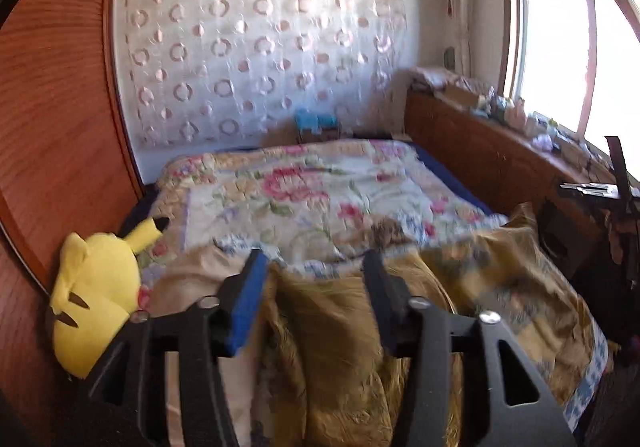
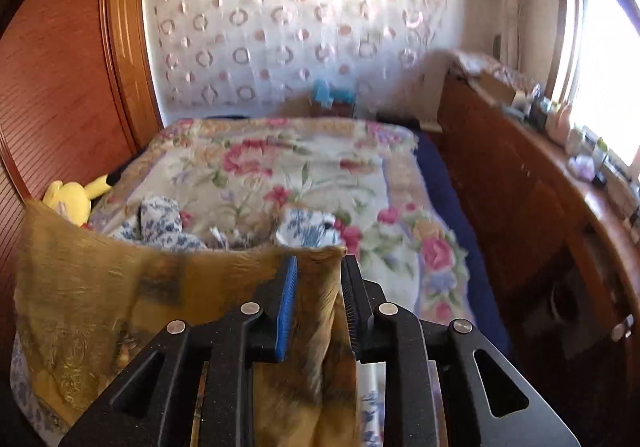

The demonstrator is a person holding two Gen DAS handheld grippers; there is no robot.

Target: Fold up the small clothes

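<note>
- Golden-brown cloth [image 2: 100,287] up off the bed [image 2: 280,167], stretched like a banner between the two tongs, top edge roughly level.
- Right tongs [image 2: 316,275] narrowed on one upper corner, fabric pinched between blue pad and black finger, the rest hanging down and away to the left.
- Left tongs [image 1: 312,267] set wider, with a fold of the same cloth [image 1: 332,327] bunched between the fingers; firm grip or loose rest, cannot tell from here.
- Long axis of the cloth running side to side, from one pair of tongs to the other; each hand at its own end, neither nearer.
- Look of it: thin, crinkled, mustard-gold with darker smudges, a blue-and-white floral edge low down.
- Beyond it: crumpled blue-flowered garments [image 2: 160,223] on the floral quilt [image 2: 304,163], still to fold by the look of them.
- Yellow plush toy [image 1: 96,295] by the wooden wardrobe [image 1: 60,127]; cluttered wooden ledge [image 2: 560,151] under the window.
</note>
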